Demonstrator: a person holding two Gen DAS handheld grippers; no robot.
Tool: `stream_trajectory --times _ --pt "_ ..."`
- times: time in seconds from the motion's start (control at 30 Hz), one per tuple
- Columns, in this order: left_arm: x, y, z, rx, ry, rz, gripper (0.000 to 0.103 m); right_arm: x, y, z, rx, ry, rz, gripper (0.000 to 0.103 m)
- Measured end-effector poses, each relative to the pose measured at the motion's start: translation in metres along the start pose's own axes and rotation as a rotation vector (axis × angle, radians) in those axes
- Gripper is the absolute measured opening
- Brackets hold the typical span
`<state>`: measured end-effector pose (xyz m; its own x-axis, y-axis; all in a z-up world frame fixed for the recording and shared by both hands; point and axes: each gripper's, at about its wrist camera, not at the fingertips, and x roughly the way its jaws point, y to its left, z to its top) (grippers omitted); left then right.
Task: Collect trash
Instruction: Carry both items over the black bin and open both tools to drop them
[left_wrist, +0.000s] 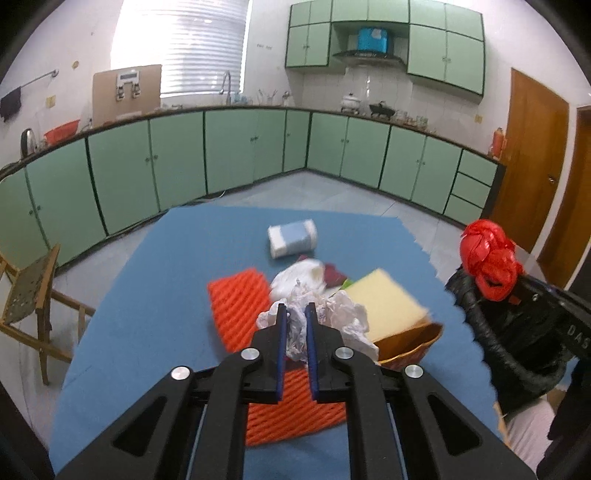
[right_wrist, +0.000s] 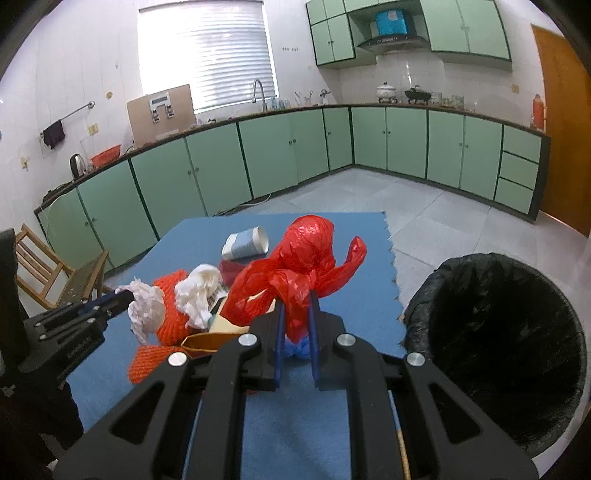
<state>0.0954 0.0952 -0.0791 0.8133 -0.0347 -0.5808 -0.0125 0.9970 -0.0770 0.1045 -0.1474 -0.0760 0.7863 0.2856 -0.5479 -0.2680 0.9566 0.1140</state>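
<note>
Over blue mat (left_wrist: 147, 295), left claw (left_wrist: 295, 314) clamps crumpled paper (left_wrist: 347, 314), right claw (right_wrist: 295, 306) red bag (right_wrist: 306, 251).

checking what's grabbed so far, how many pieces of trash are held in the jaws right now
2: a crumpled white tissue wad in the left gripper, and a crumpled red plastic bag in the right gripper.

Your tabletop (left_wrist: 155, 295) is covered with a blue mat whose right edge is cut in a zigzag. On it, toward the far side, lies a white and blue roll (left_wrist: 291, 237) on its side. Nearer you sits an orange foam net (left_wrist: 240, 314), flat on the mat. Just to its right are a yellow sponge block (left_wrist: 384, 306), a brown shiny wrapper (left_wrist: 410, 343) at the sponge's near edge, and a dark red scrap (left_wrist: 332, 275) behind it.
</note>
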Motion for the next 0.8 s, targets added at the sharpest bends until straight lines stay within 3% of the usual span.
stream_trajectory --times 0.27,0.53,0.8 --pt "-0.001 -0.04 0.028 0.042 -0.033 -0.097 0.01 -0.029 -0.038 0.009 0.031 -0.052 -0.072 0.01" --pt "0.017 -0.119 0.047 0.118 -0.052 -0.239 0.01 -0.057 -0.112 0.003 0.105 -0.078 -0.21 0.01" --pt "0.053 -0.208 0.054 0.176 -0.016 -0.371 0.01 -0.067 -0.188 -0.021 0.166 -0.035 -0.34 0.01"
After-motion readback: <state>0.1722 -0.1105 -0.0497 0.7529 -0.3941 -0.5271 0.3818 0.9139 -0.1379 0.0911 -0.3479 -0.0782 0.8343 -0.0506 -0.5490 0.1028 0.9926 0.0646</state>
